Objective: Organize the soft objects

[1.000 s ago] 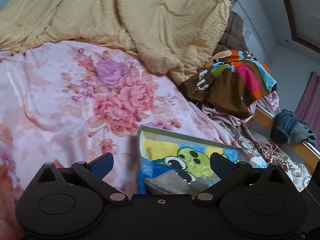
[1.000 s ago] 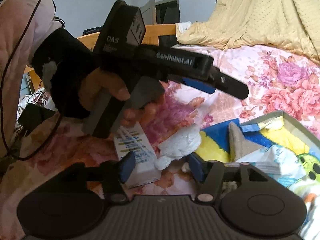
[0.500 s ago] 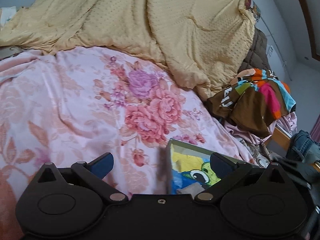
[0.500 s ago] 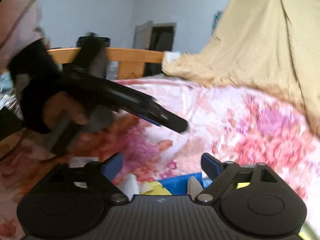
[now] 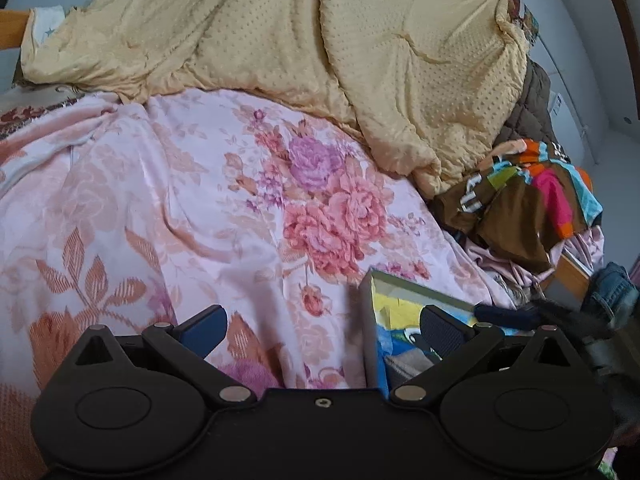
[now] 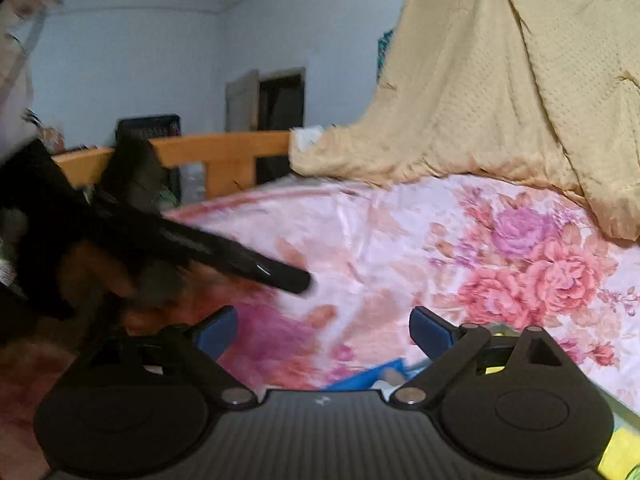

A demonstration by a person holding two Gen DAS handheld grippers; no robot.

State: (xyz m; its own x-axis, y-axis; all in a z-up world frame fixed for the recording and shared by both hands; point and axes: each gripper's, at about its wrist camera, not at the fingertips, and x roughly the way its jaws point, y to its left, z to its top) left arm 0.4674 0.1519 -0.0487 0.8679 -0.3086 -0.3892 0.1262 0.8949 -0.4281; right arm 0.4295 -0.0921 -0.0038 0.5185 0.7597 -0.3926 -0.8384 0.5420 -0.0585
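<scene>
Two claws up over the bed, both empty. Landmark = the floral sheet (image 5: 224, 208), pink w/ a big rose print, spread across the mattress.

Left to right, left wrist view first: wooden bed rail (image 5: 10, 28) at the far left corner beyond the sheet. Yellow dotted quilt (image 5: 340, 52) heaped along the sheet's far edge, spilling onto it. My left gripper (image 5: 322, 330) hovers above the sheet's near part, jaws wide, nothing between the blue pads, just fabric below. Right pad overlaps the storage box (image 5: 400, 286), which sits on the sheet's near right side; cartoon-print lining inside, yellow/blue, plus a grey soft item low in it, mostly hidden by my claw. Further right, off the sheet's right edge: a brown multicolour garment (image 5: 520, 208) bunched up, touching the quilt's end. Denim piece (image 5: 612, 288) beyond that, near the bed frame.

Right wrist view: left side is my left hand (image 6: 100, 276) in a black glove round the other gripper's handle, blurred, its finger reaching out over the sheet. Wooden headboard (image 6: 224, 152) behind. My right gripper (image 6: 322, 334) sits above the sheet, jaws have just been opening, now wide, nothing in them. Blue box edge (image 6: 368, 376) peeks out just under the right pad. Quilt (image 6: 500, 80) towers at the sheet's far right.
</scene>
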